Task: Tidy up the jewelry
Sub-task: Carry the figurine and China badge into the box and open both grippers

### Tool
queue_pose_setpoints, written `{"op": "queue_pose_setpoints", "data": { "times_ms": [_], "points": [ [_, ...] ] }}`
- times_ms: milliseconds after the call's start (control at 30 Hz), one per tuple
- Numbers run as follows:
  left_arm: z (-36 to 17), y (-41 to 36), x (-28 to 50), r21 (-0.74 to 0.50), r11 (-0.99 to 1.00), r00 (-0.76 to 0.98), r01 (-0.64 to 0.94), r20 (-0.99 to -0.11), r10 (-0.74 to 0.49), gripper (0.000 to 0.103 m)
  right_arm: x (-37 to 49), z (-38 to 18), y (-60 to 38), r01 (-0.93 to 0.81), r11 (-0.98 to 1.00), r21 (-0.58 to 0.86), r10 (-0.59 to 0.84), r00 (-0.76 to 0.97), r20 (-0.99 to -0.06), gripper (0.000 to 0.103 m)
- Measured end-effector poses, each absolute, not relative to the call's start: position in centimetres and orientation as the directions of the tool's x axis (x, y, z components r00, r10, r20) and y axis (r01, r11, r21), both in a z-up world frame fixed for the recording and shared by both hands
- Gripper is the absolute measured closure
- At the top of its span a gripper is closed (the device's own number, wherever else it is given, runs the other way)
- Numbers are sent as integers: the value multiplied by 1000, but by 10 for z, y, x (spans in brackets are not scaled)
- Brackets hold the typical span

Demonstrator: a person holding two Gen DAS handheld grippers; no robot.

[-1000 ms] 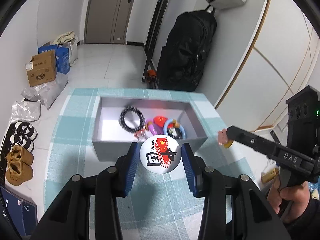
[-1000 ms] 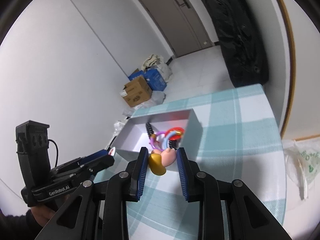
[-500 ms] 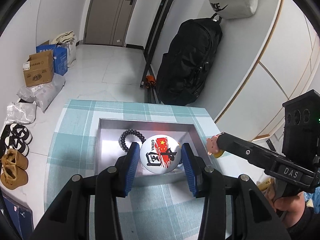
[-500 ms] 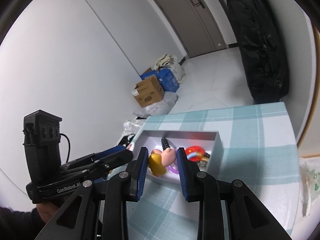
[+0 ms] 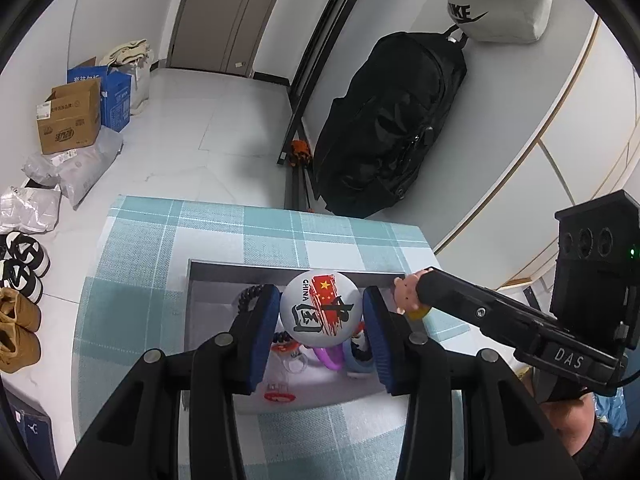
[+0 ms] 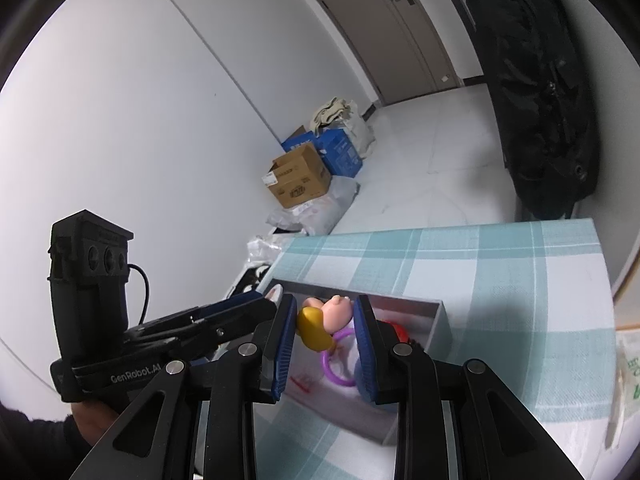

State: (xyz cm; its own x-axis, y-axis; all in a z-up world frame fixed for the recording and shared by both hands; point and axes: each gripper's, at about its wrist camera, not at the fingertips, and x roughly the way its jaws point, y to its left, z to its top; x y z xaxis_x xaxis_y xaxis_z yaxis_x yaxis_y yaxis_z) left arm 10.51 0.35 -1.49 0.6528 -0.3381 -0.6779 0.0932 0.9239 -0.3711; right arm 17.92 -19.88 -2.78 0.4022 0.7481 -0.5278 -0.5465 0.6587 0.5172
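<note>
While poised over the grey rectangular cardboard box (image 5: 288,271) on the checked desk, left gripper (image 5: 321,312) clamped round white printed badge (image 5: 321,314); right gripper (image 6: 324,326) clamped pink-and-yellow pig charm (image 6: 320,326). Purple ring (image 6: 338,360) and black bead bracelet (image 5: 248,298) already boxed; both held items unreleased.

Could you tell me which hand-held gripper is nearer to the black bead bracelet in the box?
Left. The left hand-held gripper, holding the round badge, sits right beside the bracelet; the right hand-held gripper is by the box's far-right rim.
</note>
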Motion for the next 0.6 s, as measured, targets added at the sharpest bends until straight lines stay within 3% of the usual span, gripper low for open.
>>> {"op": "queue_pose_setpoints", "data": {
  "times_ms": [600],
  "points": [
    [-32, 6, 122, -390, 919, 600, 63, -721, -347, 66, 193, -44, -197, -530, 652, 542, 753, 364, -549, 75]
  ]
}}
